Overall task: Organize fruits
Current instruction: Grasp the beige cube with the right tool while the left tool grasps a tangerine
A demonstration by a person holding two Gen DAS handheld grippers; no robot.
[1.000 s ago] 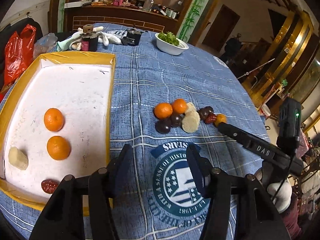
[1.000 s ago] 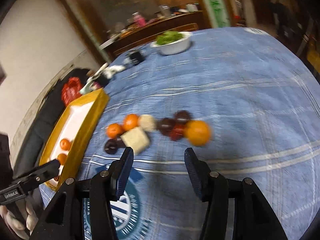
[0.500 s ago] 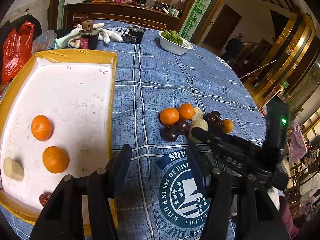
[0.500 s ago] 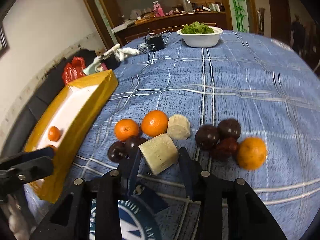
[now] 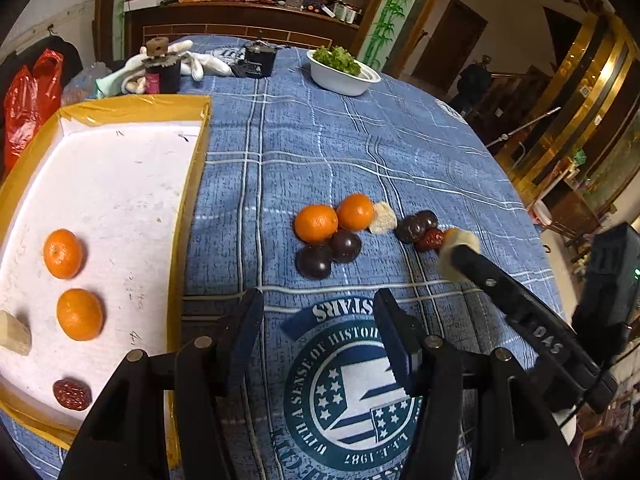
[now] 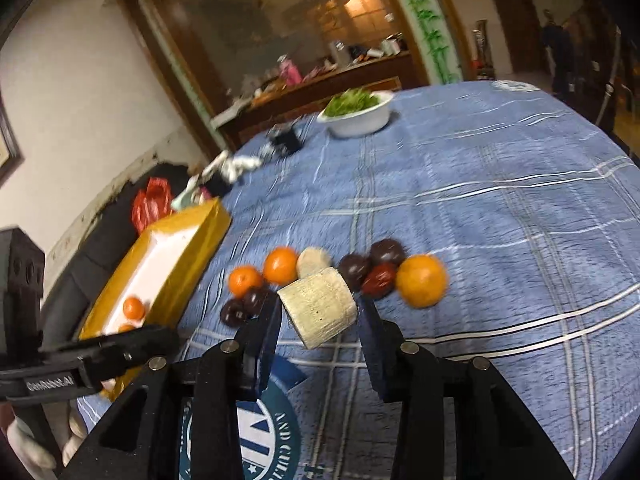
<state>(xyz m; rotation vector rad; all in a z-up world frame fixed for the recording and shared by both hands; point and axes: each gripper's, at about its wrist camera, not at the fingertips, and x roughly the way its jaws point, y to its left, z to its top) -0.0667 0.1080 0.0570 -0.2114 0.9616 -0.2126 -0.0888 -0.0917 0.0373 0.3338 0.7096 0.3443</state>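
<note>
The right gripper (image 6: 320,316) is clenched on a pale cylindrical chunk (image 6: 318,304), which sits tilted between its two fingers, lifted clear of the blue checked tablecloth (image 6: 500,208). Just beyond the chunk lies the remaining cluster: two oranges (image 6: 280,266), a second pale piece (image 6: 313,261), dark plums (image 6: 354,270), a red date (image 6: 379,279) and a larger orange (image 6: 422,280). The left gripper (image 5: 318,332) hangs released over the cloth with nothing between its fingers. To its left, the yellow-rimmed tray (image 5: 188,208) holds two oranges, a pale piece and a date.
</note>
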